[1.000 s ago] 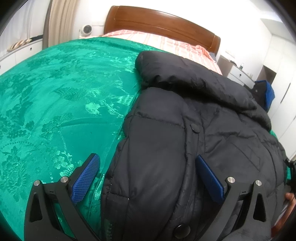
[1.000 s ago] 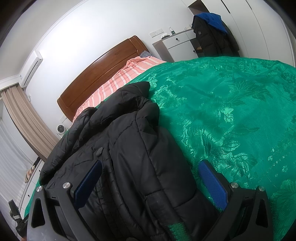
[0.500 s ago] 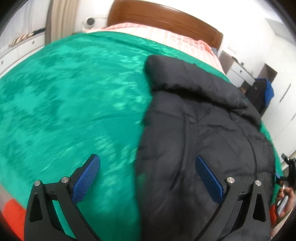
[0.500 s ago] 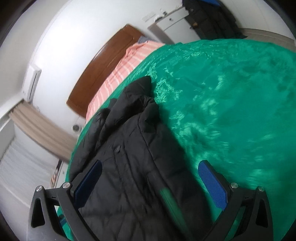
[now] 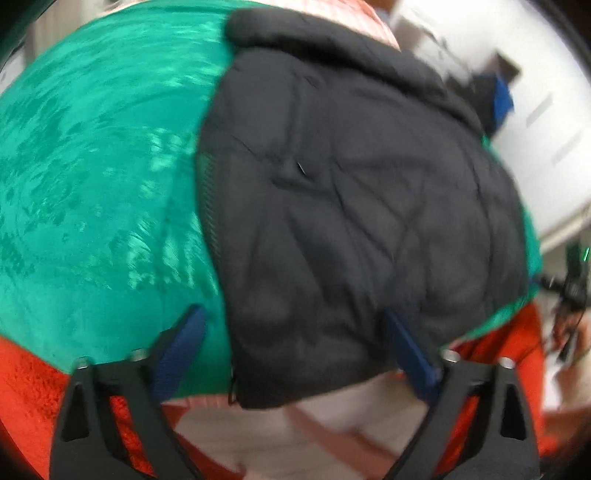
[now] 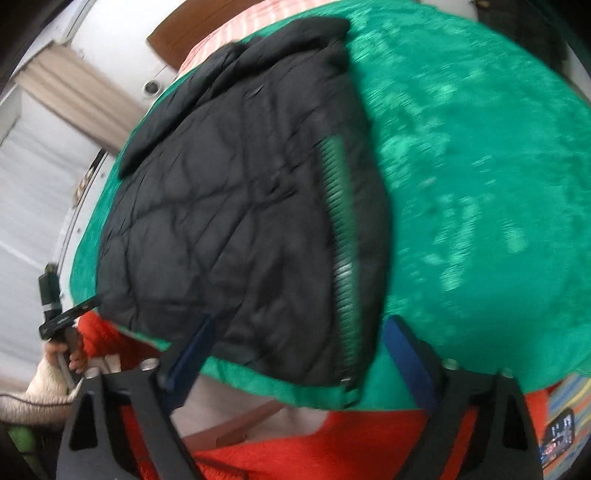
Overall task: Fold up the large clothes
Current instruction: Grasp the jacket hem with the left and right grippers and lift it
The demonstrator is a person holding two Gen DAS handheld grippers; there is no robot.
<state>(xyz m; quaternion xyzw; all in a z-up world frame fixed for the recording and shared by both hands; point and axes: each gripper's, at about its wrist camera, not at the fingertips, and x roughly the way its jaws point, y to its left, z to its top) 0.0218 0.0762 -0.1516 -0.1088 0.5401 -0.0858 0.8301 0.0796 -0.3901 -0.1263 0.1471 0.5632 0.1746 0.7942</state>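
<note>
L gripper (image 5: 295,354) & R gripper (image 6: 295,354): blue-padded jaws wide, closing, gripping nothing. Black quilted puffer jacket (image 5: 351,203) flat on shiny green bedspread (image 5: 92,184), at 12 o'clock from both; hem lies between the pads, no contact.

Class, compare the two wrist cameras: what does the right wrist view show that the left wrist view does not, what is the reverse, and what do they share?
Only the right wrist view shows the zipper along the jacket's edge, the beige curtain and the wooden headboard. Only the left wrist view shows a blue item hanging in the background. Both show the black jacket on the green bedspread and an orange cover below.
</note>
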